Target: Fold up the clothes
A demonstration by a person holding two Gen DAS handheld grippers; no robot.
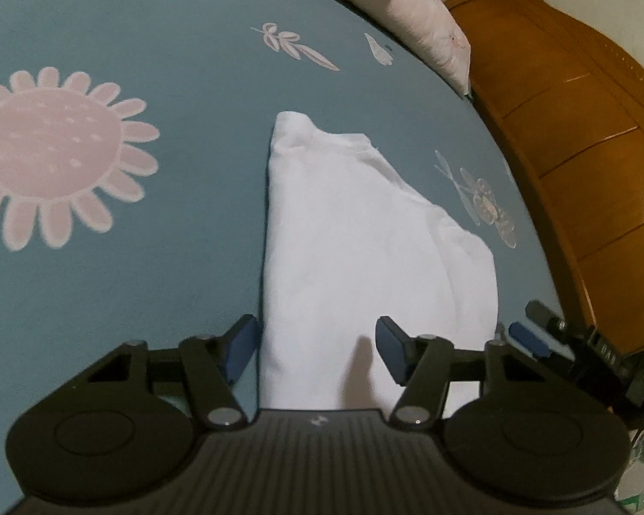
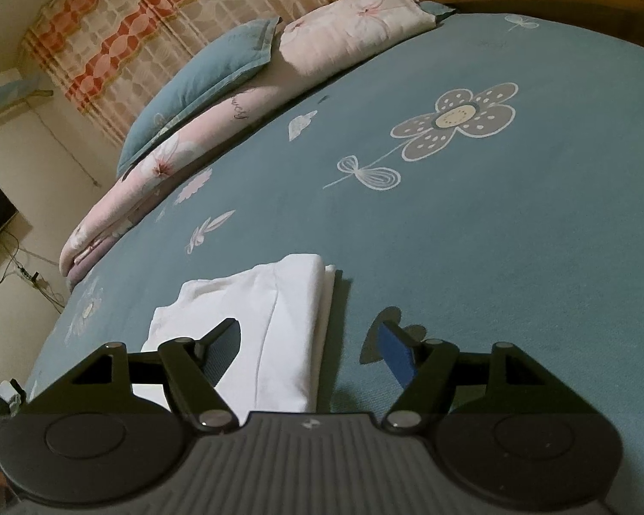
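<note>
Left wrist view showed spread left claw (image 1: 313,349) over folded white garment (image 1: 356,236), wooden headboard (image 1: 579,128), right wrist view showed spread right claw (image 2: 309,354), curtain (image 2: 150,21), blue pillow (image 2: 202,81).

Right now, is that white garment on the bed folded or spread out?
Folded. The white garment lies as a narrow strip on the blue bedsheet, with stacked layers showing at its far end.

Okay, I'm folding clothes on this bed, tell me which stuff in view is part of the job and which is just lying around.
Part of the job:
- white folded garment
- left gripper, jaws apart over the garment's near end
- right gripper, jaws apart at the garment's edge

Just lying about:
- pink floral quilt
- blue pillow
- wooden headboard
- curtain
- blue flowered bedsheet, only the work surface
</note>
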